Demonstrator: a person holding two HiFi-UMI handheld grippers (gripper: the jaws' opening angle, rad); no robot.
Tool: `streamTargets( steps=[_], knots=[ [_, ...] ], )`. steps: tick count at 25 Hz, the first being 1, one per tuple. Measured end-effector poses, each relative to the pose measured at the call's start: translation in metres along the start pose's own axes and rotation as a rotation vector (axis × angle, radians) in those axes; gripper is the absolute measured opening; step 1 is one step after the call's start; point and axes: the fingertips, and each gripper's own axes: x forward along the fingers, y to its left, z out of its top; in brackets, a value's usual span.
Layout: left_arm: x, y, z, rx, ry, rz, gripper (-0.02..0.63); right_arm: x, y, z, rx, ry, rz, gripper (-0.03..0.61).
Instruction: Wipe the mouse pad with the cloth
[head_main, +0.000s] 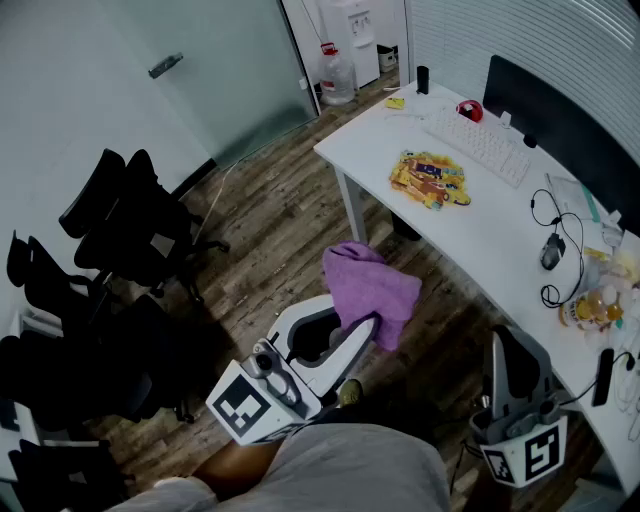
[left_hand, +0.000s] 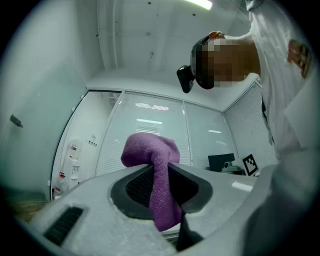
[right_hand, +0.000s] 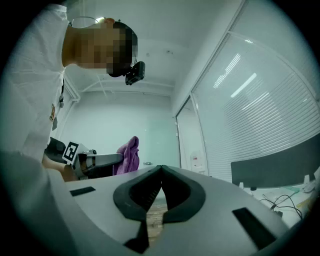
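Observation:
My left gripper (head_main: 352, 333) is shut on a purple cloth (head_main: 372, 288), which bunches above the jaws and hangs down over the wooden floor in front of the desk. In the left gripper view the cloth (left_hand: 159, 185) is pinched between the dark pads. A colourful yellow printed mouse pad (head_main: 430, 180) lies flat on the white desk (head_main: 480, 235), beyond the cloth and apart from it. My right gripper (head_main: 509, 340) is at the lower right beside the desk's edge, shut with nothing in it (right_hand: 160, 183). From the right gripper view the cloth (right_hand: 128, 154) shows off to the left.
A white keyboard (head_main: 478, 146), a dark monitor (head_main: 565, 118), a mouse (head_main: 552, 251) with cables and some bottles (head_main: 592, 308) stand on the desk. Black office chairs (head_main: 115, 245) crowd the left. A water jug (head_main: 337, 76) stands by the glass wall.

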Motion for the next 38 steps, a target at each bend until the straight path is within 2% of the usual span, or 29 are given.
streamTargets(
  steps=[7,12,27,38],
  knots=[
    [-0.001,-0.005,0.0,0.006,0.001,0.003,0.081,-0.005,0.001,0.001,0.0,-0.003,-0.001,0.011],
    [0.002,-0.009,-0.004,0.006,0.011,0.01,0.081,-0.011,-0.005,0.0,0.044,-0.024,0.005,0.012],
    [0.055,-0.037,-0.032,0.029,0.029,0.016,0.081,-0.034,-0.07,-0.011,0.068,-0.011,-0.009,0.014],
    [0.1,-0.002,-0.053,0.026,0.045,0.024,0.081,-0.001,-0.104,-0.031,0.059,0.038,-0.01,0.014]
  ],
)
